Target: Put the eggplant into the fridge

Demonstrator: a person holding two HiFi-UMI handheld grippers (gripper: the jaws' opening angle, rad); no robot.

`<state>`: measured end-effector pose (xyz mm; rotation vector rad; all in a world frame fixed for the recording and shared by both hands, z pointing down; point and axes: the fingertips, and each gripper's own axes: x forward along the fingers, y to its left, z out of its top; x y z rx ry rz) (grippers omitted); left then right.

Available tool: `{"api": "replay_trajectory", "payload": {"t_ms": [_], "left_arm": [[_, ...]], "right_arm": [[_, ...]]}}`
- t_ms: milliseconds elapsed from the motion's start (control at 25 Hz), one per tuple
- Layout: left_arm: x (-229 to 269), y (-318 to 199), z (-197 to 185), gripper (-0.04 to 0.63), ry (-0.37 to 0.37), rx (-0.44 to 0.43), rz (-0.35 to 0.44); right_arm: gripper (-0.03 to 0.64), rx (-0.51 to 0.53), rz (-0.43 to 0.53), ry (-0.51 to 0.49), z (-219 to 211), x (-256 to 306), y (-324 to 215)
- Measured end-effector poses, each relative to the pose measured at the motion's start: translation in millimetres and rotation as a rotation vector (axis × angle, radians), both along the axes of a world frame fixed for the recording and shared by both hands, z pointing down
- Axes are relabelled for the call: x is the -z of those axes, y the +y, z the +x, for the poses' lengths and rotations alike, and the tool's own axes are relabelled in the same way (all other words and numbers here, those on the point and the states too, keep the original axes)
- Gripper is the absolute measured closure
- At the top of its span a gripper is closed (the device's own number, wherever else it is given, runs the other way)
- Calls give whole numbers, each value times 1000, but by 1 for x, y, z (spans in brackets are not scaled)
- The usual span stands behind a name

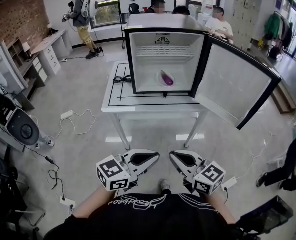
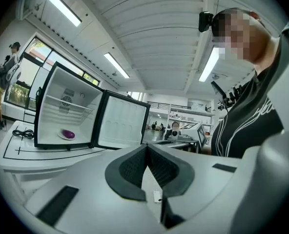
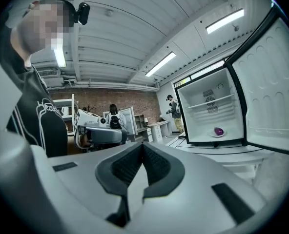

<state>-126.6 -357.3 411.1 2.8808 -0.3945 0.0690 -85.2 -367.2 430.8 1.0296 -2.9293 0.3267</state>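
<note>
A purple eggplant [image 1: 167,78] lies on a small white plate on the floor of the open mini fridge [image 1: 138,49], which stands on a white table [image 1: 113,101]. The fridge door [image 1: 233,84] hangs wide open to the right. Both grippers are low, close to the person's body and well short of the table. My left gripper [image 1: 157,157] and right gripper [image 1: 172,156] point at each other, tips nearly meeting. Each is shut with nothing between its pads. The left gripper view shows the eggplant [image 2: 68,134] far off beyond the shut jaws, and the right gripper view shows the eggplant [image 3: 218,131] likewise.
A black cable [image 1: 122,79] lies coiled on the table left of the fridge. Cords and a power strip [image 1: 67,115] trail over the floor at left, beside a grey machine [image 1: 18,126]. Several people are at the back, and another person [image 1: 293,164] sits at the right.
</note>
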Motion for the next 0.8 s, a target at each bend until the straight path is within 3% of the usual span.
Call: {"api": "replay_trajectory", "payload": {"t_ms": [360,800], "left_arm": [[0,41,-25,588,31,-28,-26],[-6,63,-39,588,40,-29,-27]], "right_arm": [[611,-69,-29,-35,-13,-3,42],[611,-82,-63,41,-33,-12,67]]}}
